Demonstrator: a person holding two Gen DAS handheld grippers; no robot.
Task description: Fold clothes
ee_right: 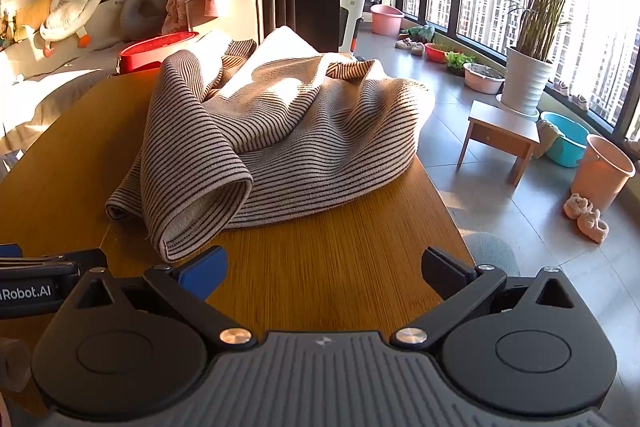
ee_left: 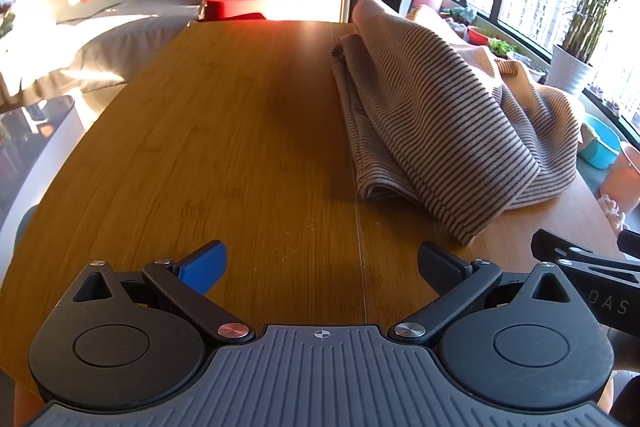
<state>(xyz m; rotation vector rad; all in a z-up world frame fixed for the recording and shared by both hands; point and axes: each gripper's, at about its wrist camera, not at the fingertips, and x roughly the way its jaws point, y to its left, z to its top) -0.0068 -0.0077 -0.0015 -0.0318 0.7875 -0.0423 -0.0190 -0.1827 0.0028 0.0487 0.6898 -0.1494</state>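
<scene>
A beige garment with thin dark stripes (ee_left: 436, 115) lies loosely bunched on the right half of the wooden table (ee_left: 224, 147). In the right wrist view the same striped garment (ee_right: 280, 131) fills the middle, one rolled sleeve end pointing toward me. My left gripper (ee_left: 322, 269) hovers open above bare wood, left of the garment's near corner. My right gripper (ee_right: 324, 273) is open too, just short of the sleeve end, with nothing between its fingers. Each gripper's edge shows in the other's view.
A red basin (ee_left: 248, 1) stands past the table's far end, with a bed and plush toys behind. On the right the table edge (ee_right: 436, 195) drops to a tiled floor holding a small stool (ee_right: 500, 135), buckets, slippers and a potted plant (ee_right: 528, 83).
</scene>
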